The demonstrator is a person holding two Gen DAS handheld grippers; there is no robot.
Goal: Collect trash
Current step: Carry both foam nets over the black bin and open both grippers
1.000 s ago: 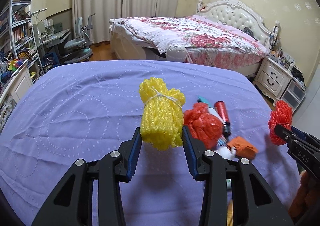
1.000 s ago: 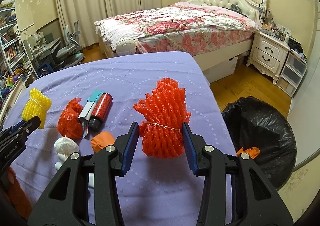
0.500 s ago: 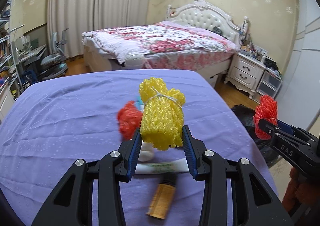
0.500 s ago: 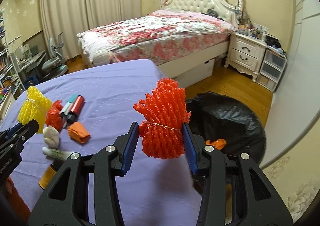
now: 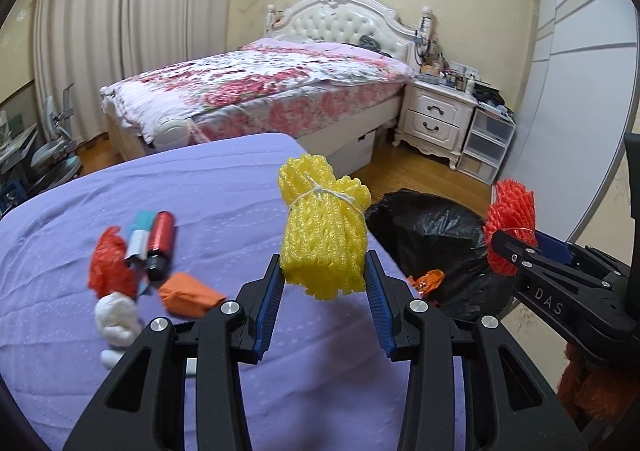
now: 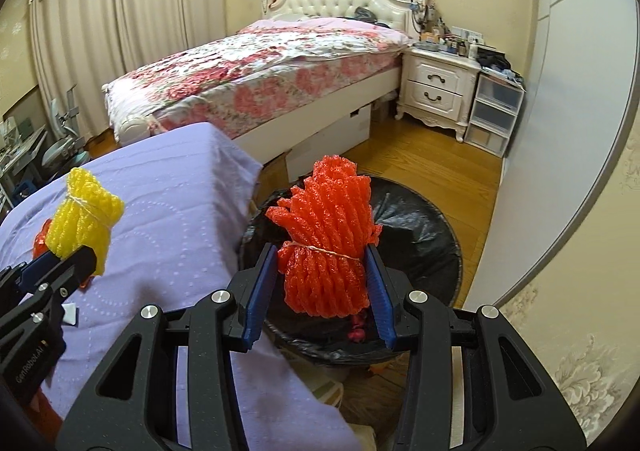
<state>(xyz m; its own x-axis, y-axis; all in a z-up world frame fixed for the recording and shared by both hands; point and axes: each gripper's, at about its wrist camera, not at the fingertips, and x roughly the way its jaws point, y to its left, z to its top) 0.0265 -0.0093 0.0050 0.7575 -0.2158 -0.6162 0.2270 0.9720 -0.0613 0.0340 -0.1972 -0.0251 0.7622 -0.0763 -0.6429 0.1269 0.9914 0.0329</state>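
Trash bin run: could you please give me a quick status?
Left gripper shut on yellow foam net. Right gripper holds red foam net above black trash bag. Nothing blocking.

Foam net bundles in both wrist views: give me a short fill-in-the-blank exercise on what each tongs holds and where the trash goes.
1. The left tongs are shut on the ____ foam net bundle.
2. The right tongs grip the ____ foam net bundle.
3. The bin liner under the right bundle is ____ in colour.
4. The table cloth is ____.

Missing words: yellow; red; black; purple
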